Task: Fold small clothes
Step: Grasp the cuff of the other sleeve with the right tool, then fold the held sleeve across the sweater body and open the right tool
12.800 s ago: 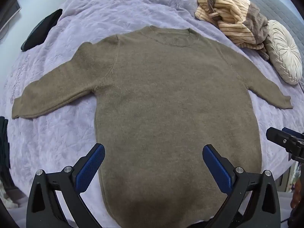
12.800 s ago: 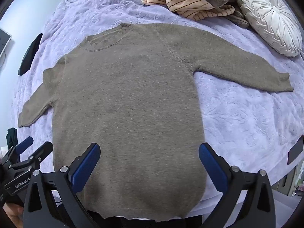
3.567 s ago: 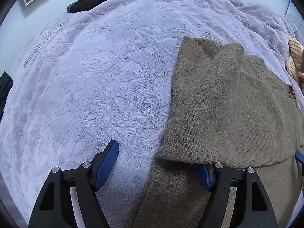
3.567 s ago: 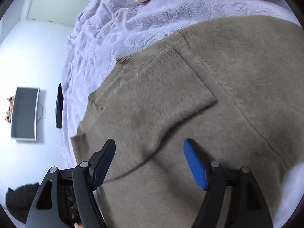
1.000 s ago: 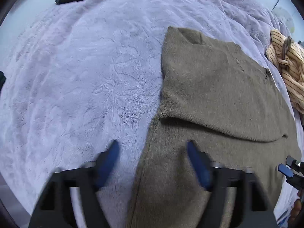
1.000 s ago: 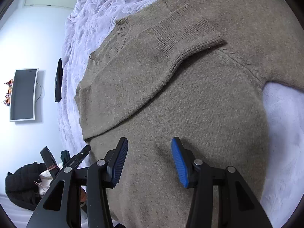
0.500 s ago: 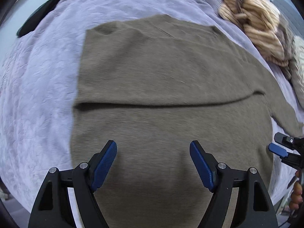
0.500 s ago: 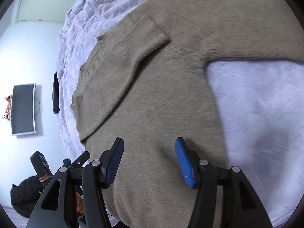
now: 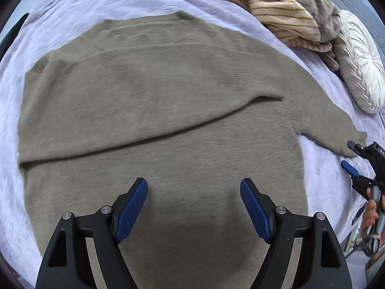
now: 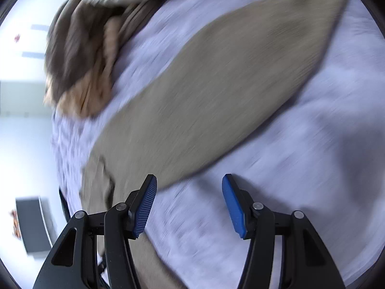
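Your sweater [image 9: 156,110] lies flat on the bed [image 9: 324,187], one sleeve folded across. Both grippers, left [image 9: 193,207] and right [image 10: 189,206], gape empty. Soft, limp knit: pinch the outstretched sleeve [image 10: 228,77] at its cuff.

Lavender bedspread [image 9: 322,183], white walls [image 10: 21,132]

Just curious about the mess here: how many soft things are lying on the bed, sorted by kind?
Brown sweater: 1
Pile of striped and furry clothes: 1
Round white cushion: 1
Total: 3, all on the lilac blanket.
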Demonstrator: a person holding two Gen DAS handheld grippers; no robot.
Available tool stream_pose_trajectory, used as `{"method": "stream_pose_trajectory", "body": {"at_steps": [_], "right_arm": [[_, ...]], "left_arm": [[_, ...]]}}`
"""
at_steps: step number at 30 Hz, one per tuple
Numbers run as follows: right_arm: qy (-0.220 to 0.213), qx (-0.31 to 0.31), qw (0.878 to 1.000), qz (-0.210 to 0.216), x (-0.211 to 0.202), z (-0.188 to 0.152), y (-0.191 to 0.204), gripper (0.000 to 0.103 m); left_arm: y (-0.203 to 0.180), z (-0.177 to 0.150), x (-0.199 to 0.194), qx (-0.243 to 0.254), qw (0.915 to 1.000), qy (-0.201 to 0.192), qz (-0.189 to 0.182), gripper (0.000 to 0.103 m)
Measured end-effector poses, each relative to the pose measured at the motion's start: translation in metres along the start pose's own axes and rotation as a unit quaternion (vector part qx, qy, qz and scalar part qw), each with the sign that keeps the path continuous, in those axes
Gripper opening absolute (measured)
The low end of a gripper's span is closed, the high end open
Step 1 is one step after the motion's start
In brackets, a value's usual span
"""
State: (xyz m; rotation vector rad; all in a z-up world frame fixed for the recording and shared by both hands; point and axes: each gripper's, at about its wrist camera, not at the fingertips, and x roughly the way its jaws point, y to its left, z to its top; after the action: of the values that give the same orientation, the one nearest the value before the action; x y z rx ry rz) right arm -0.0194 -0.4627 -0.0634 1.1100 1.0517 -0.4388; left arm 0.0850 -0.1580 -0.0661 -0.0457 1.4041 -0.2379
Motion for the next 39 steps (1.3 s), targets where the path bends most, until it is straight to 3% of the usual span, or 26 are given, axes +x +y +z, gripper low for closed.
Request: {"method": "stream_pose_trajectory", "body": {"at_steps": [6,13,15,16,17,21,25,31,35,39], "right_arm": [[-0.052,0.098,0.993,0.034,-0.015,0.035,-0.048,0.061],[-0.070,0.146,0.981,0.105,-0.009,0.052,-0.054,0.060],[-0.064,0.153,0.977,0.131,-0.007,0.055,-0.052,0.041],[-0.060,0.150,0.977,0.139,-0.005,0.057,-0.048,0.018],[-0.053,0.141,0.977,0.151,-0.004,0.060,-0.043,0.012],[-0.049,0.105,0.976,0.186,-0.011,0.064,-0.016,0.011],[-0.045,0.072,0.972,0.218,-0.020,0.064,0.009,0.011],[-0.036,-0.001,0.967,0.254,-0.030,0.060,0.067,0.011],[-0.018,-0.069,0.962,0.265,-0.028,0.049,0.117,0.011],[0.004,-0.157,0.954,0.257,-0.019,0.028,0.178,0.011]], "left_arm": [[-0.036,0.011,0.014,0.024,0.9996,0.011,-0.013,0.080],[-0.066,0.025,0.022,0.032,0.9993,-0.005,-0.019,0.080],[-0.076,0.035,0.026,0.032,0.9991,-0.021,-0.018,0.080],[-0.081,0.041,0.027,0.035,0.9988,-0.029,-0.018,0.080],[-0.087,0.046,0.029,0.038,0.9985,-0.036,-0.017,0.080],[-0.109,0.063,0.040,0.047,0.9974,-0.050,-0.023,0.080],[-0.130,0.060,0.071,0.083,0.9965,-0.011,-0.007,0.080],[-0.142,0.051,0.085,0.129,0.9913,-0.023,0.017,0.083],[-0.141,0.053,0.082,0.123,0.9920,-0.027,0.001,0.083],[-0.109,0.047,0.052,0.079,0.9949,-0.053,-0.033,0.083]]}}
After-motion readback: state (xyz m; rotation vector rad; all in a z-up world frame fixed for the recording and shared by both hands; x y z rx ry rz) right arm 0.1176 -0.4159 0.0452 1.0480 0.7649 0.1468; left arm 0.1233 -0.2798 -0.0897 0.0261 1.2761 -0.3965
